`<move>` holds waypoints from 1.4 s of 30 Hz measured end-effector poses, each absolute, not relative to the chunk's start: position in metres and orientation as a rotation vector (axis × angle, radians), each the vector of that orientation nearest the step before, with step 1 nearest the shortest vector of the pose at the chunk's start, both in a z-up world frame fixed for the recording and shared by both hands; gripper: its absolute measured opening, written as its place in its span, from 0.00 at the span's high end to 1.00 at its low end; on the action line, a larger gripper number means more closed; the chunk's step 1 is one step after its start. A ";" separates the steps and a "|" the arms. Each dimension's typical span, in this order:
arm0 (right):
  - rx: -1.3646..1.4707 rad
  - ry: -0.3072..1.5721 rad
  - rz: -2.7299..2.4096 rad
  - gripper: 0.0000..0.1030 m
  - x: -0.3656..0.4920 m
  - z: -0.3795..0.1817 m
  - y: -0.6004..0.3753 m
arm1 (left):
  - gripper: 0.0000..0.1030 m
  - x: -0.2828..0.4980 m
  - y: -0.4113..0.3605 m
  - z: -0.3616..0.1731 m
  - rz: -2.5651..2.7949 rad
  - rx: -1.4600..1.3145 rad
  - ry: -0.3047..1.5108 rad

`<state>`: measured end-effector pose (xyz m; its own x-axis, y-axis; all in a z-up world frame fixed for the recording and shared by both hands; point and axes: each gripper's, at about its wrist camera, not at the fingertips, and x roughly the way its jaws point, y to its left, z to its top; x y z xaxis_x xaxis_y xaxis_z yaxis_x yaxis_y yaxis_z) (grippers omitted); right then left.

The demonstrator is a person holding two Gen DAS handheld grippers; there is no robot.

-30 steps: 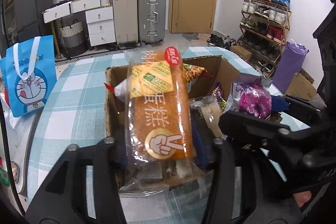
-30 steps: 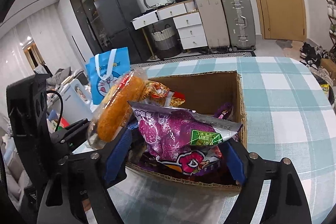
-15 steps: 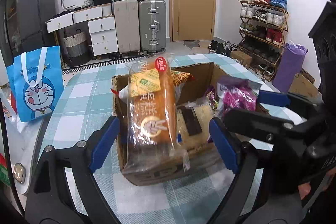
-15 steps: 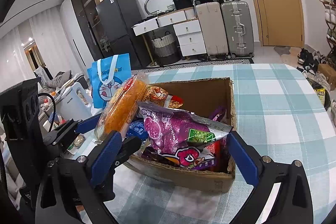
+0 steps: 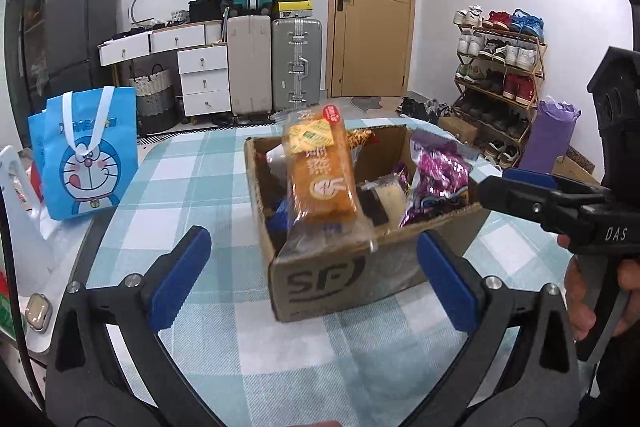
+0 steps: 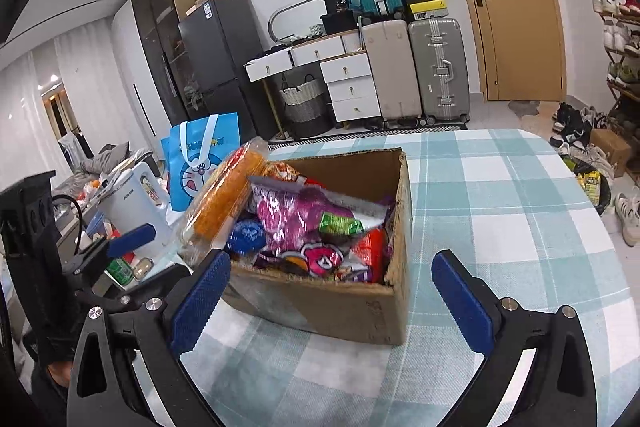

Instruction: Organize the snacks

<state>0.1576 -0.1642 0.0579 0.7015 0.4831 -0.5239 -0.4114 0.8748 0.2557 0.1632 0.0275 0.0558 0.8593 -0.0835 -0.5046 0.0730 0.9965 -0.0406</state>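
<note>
left gripper [image 5: 312, 271]: released, jaws spread wide, nothing between them; sits low over the table [image 5: 188, 195], just short of the box's near wall.
right gripper [image 6: 332, 291]: also released and empty, at the box's right near corner.
box [image 5: 332, 279]: cardboard carton, open top, on the checked cloth, dead ahead of both grippers.
cake pack [image 5: 320, 175]: orange loaf in clear wrap, propped in the box's left half, tilted, lower end overhanging the near rim, top leaning toward the far wall.
purple bag [image 6: 296, 215]: lies across the top of the pile, centre-right in the box.
key relation: cake pack is straight ahead and slightly above the left gripper; long axis runs away from it, near-to-far, so the jaws would close across its short width. Left hand is nearer the cake, right hand nearer the purple bag.
change vs 1 s ago: each gripper then had a pack between its pads, cake on the left, purple bag on the right; both have since opened and backed off, and both packs now rest in the box.
read: looks like a placement just finished; cake pack seems loosely seated and may slide.
other: blue cartoon tote [image 5: 86, 155] stands left on the table, well apart.
</note>
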 end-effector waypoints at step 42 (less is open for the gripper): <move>0.048 0.350 0.476 0.01 0.072 0.037 -0.182 | 0.00 0.106 0.037 0.024 -0.012 -0.063 0.439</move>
<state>0.0718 -0.1817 0.0371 0.8305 0.4567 -0.3188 -0.4405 0.8889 0.1260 0.1057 0.0366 0.0242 0.9050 -0.0248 -0.4248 -0.0023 0.9980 -0.0633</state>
